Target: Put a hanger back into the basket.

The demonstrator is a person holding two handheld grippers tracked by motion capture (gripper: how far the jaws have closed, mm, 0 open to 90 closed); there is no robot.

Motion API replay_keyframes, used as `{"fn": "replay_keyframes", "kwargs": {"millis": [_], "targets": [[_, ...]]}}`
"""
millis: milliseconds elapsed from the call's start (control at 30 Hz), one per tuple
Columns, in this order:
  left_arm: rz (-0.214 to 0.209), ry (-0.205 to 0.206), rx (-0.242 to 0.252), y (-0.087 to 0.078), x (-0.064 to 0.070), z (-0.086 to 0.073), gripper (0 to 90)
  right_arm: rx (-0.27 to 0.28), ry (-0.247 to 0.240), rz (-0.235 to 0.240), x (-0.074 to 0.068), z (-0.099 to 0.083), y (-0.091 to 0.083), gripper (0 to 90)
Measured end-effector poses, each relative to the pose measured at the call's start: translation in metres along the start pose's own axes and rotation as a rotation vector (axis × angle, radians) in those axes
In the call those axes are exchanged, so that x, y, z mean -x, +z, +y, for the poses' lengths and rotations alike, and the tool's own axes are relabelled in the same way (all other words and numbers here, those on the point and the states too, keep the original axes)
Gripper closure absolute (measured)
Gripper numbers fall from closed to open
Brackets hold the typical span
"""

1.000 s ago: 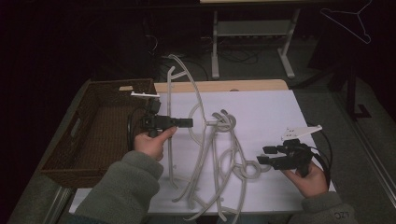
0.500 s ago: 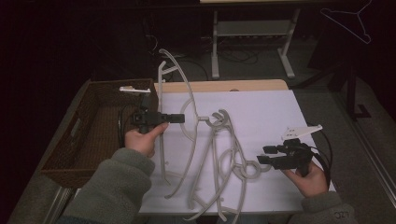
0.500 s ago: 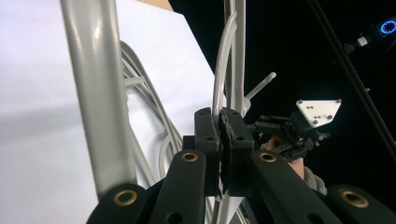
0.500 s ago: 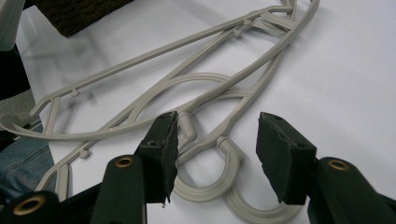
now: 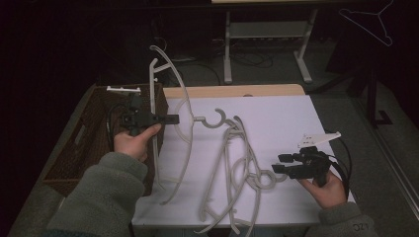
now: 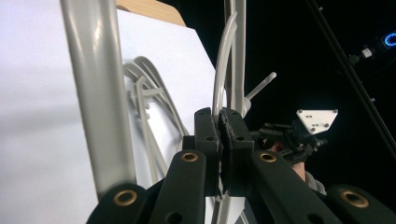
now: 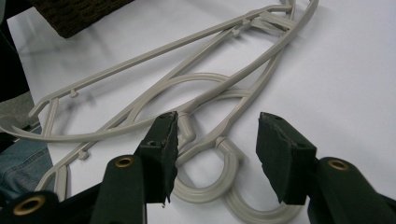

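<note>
My left claw (image 5: 173, 118) is clamped on 1 raised hanger (image 5: 165, 89), whose long axis runs across the jaws, away from me and back, hook (image 5: 216, 119) pointing ahead of the claw. The basket (image 5: 69, 168) lies just behind that claw, open on top. My right claw (image 5: 279, 163) stands wide, its jaws bracketing the hooks (image 7: 219, 184) of the hanger pile (image 5: 237, 173) lying on the white sheet (image 5: 281, 118); I judge it the nearer.

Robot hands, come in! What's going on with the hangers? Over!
Left gripper shut on lifted hanger beside basket. Right gripper open above hanger pile on table. Nothing in the way.
</note>
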State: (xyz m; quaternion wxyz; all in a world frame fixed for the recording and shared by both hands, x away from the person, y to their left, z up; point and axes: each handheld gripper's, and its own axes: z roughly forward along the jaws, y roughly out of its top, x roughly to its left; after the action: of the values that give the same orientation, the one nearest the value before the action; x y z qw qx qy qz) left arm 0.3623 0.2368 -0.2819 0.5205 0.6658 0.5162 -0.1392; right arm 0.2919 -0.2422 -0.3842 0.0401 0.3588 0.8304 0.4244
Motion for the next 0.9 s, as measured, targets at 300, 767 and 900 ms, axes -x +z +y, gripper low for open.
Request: {"fn": "replay_keyframes", "kwargs": {"millis": [300,767,900], "targets": [[0.009,-0.023,0.046,-0.032,-0.009,0.010,87.2,-0.004,0.010,0.005,0.003,-0.003,0.002,47.4],[0.060,-0.084,0.144,-0.096,-0.044,0.030,87.1,-0.004,0.016,-0.005,0.004,-0.003,0.003,47.3],[0.046,-0.120,0.177,-0.109,-0.055,0.035,87.1,-0.004,0.014,-0.005,0.004,-0.003,0.004,47.2]]}}
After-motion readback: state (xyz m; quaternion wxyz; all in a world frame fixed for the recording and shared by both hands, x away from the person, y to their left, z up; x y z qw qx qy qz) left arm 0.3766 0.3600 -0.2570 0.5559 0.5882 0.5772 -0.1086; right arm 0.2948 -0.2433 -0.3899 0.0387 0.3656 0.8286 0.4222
